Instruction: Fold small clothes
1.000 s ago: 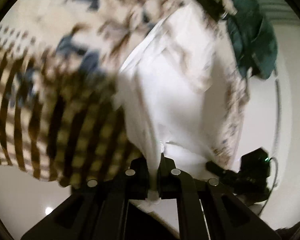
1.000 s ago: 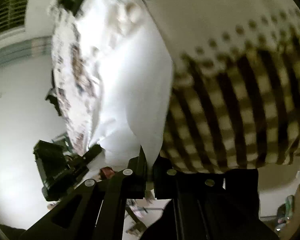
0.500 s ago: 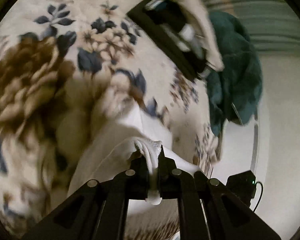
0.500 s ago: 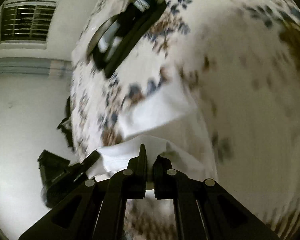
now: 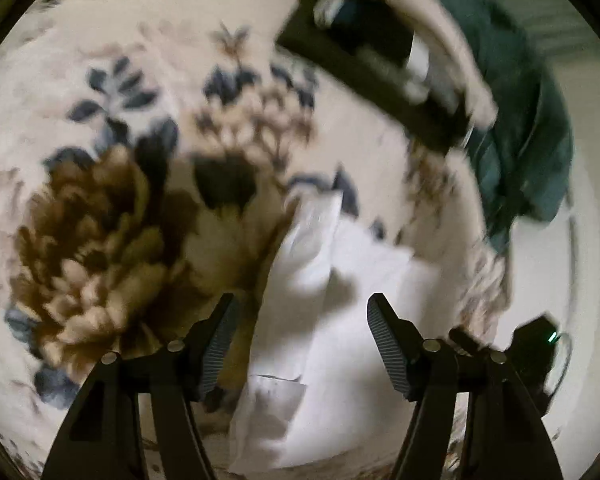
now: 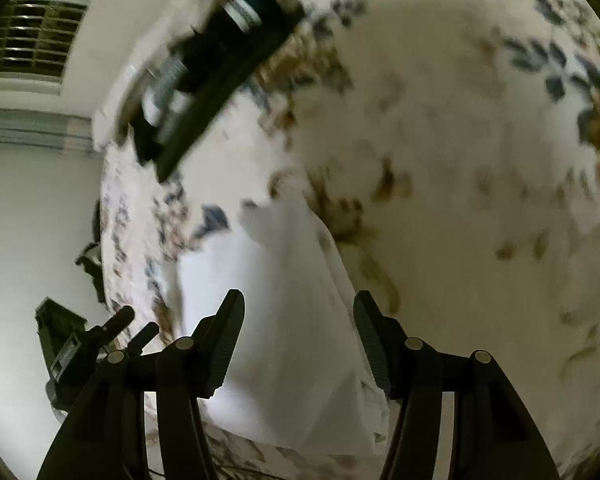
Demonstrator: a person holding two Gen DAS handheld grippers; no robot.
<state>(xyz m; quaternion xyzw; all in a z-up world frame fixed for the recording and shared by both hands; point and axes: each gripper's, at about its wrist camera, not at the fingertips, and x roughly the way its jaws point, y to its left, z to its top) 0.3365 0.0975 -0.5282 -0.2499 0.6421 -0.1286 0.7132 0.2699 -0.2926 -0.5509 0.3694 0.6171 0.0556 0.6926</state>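
Observation:
A small white garment (image 5: 324, 320) lies on a cream blanket with brown and blue flowers (image 5: 100, 220). In the left wrist view my left gripper (image 5: 300, 304) is open just above the garment, fingers either side of it. In the right wrist view the same white garment (image 6: 284, 320) lies flat below my right gripper (image 6: 298, 300), which is also open and holds nothing. Both views are blurred by motion.
A black tray-like case with small items (image 5: 380, 60) lies on the blanket at the back; it also shows in the right wrist view (image 6: 216, 60). A dark green cloth (image 5: 520, 140) hangs at the blanket's far right edge. Black equipment (image 6: 72, 348) stands on the white floor.
Both grippers were shut on the white garment and carried it over a striped cloth down to the flowered blanket. Now both have opened and the garment lies released.

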